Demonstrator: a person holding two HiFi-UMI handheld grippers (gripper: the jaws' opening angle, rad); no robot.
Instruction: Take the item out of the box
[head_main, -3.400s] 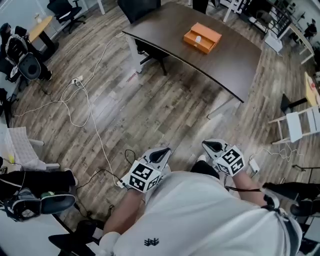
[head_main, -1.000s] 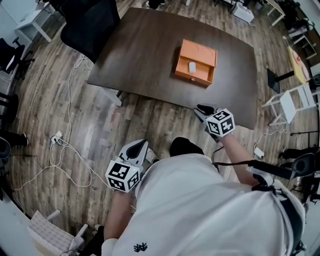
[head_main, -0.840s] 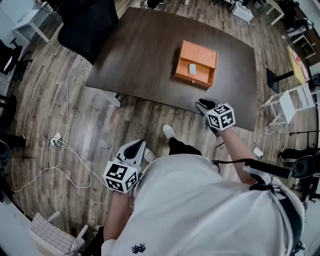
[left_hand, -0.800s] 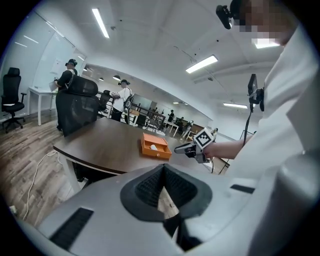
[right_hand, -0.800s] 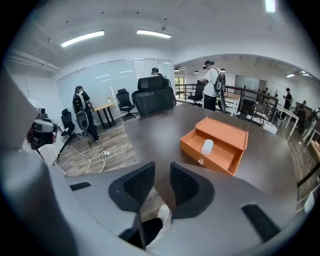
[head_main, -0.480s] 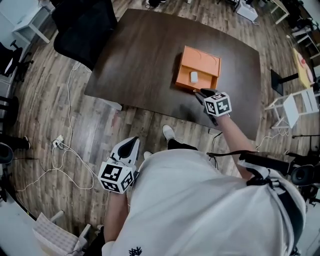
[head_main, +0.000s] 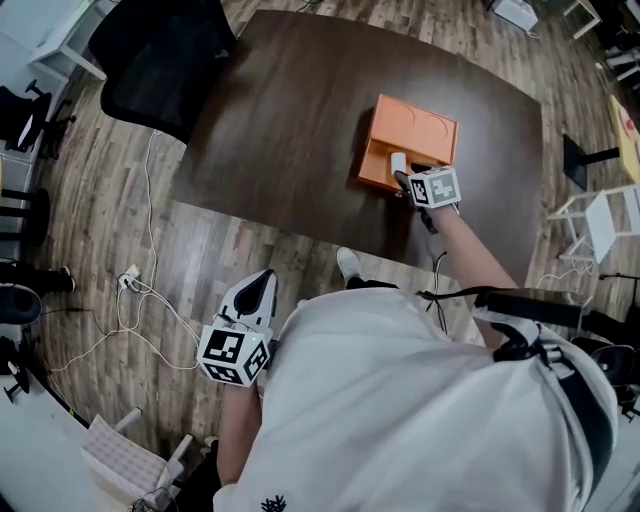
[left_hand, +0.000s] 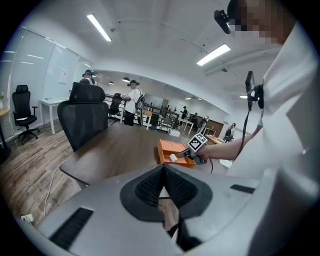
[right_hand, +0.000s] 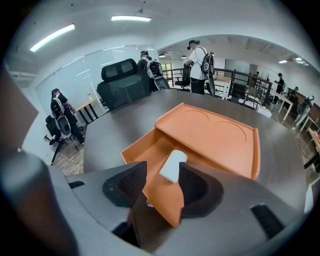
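White rounded item (right_hand: 173, 166) lies between right gripper (right_hand: 161, 174) jaws, opening, in orange box (right_hand: 216, 136); left gripper (left_hand: 163, 173) closed.

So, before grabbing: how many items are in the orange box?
1: a white item in the open box, between the right gripper's opening jaws, not gripped. Anything under the lid is hidden.

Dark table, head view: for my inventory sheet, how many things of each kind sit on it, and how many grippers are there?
Orange box: 1
White item, inside the box: 1
Grippers: 2 (left gripper shut, empty; right gripper opening, the item between its jaws)
Total: 4
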